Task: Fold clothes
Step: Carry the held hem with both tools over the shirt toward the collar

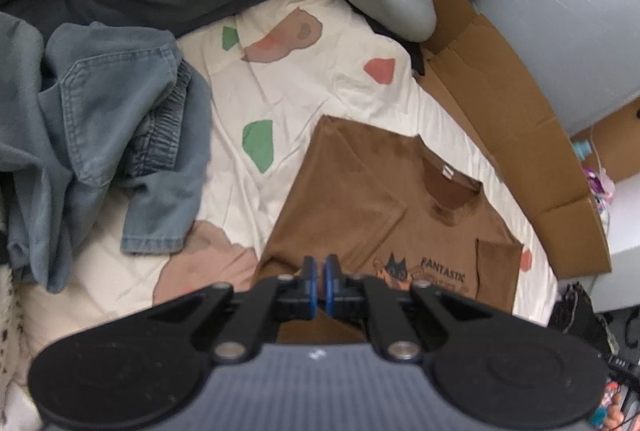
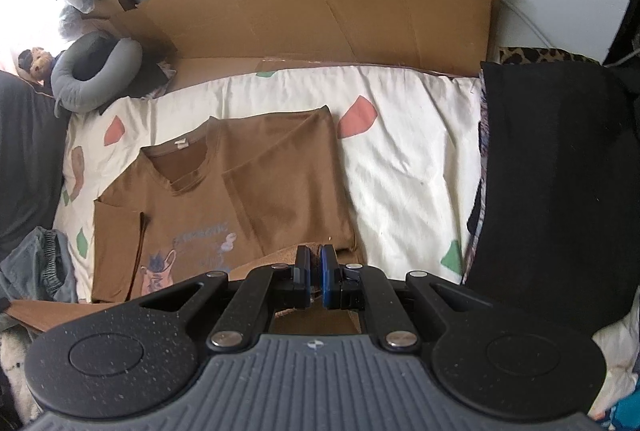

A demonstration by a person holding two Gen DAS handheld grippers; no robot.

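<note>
jeans (image 1: 112, 135): heaped far left on bed (image 1: 352, 43), likely awaiting folding | left gripper (image 1: 320, 263): jaws pinched on near hem of brown T-shirt (image 1: 360, 199) | right gripper (image 2: 314, 255): jaws pinched on same hem, apparently carrying it toward the collar | sleeves folded in; hem under jaws hidden; print blurred

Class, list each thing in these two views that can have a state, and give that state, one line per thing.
Brown T-shirt: sleeves folded in, bottom edge lifted.
Left tool: shut on the T-shirt.
Right tool: shut on the T-shirt.
Jeans: crumpled, unfolded.
Black garment: lying spread.
Cardboard: flattened.
</note>
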